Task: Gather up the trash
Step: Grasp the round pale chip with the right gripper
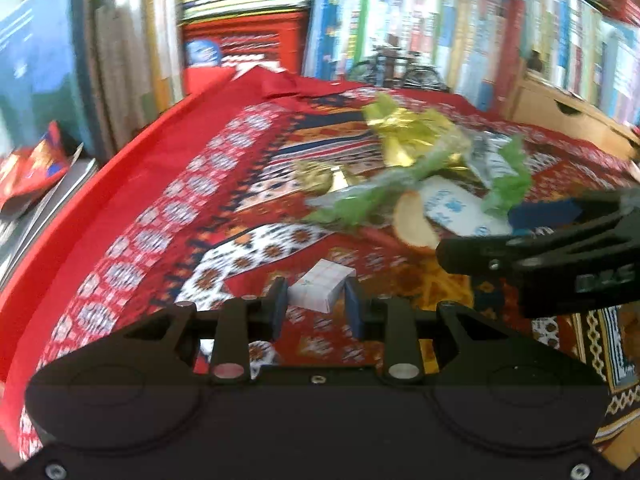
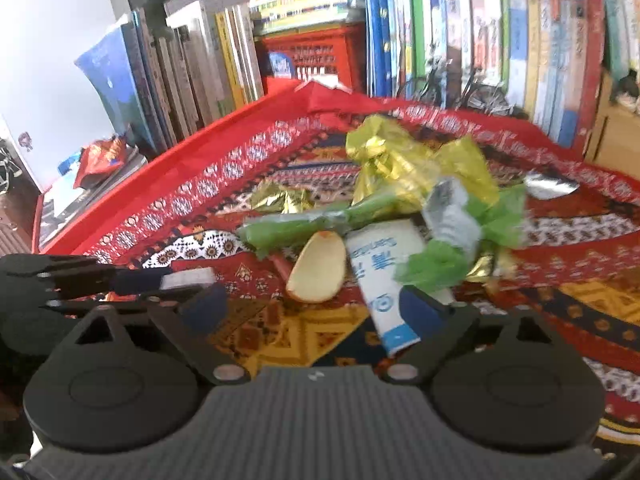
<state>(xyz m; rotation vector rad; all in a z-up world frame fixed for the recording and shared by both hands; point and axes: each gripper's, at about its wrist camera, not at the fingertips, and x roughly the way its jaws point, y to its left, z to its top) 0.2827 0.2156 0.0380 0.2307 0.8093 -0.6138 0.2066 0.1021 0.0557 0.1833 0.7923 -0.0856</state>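
Observation:
A small folded white paper [image 1: 322,290] sits between the blue pads of my left gripper [image 1: 316,308], which is shut on it just above the patterned red cloth [image 1: 160,216]. In the right wrist view the same paper [image 2: 188,278] shows at the tips of the left gripper [image 2: 192,280]. My right gripper [image 2: 312,306] is open wide, low over the cloth in front of a trash pile: gold foil wrapper [image 2: 400,160], green wrappers [image 2: 296,224], a pale fruit slice [image 2: 320,268], a white sachet with blue print [image 2: 384,272] and a silver wrapper [image 2: 452,212].
Rows of upright books [image 2: 500,40] and a red crate [image 2: 320,56] stand behind the cloth. A small model bicycle [image 1: 392,68] stands at the back edge, with a wooden drawer box [image 1: 560,112] at the right. On magazines at the left lies a red snack bag [image 2: 104,156].

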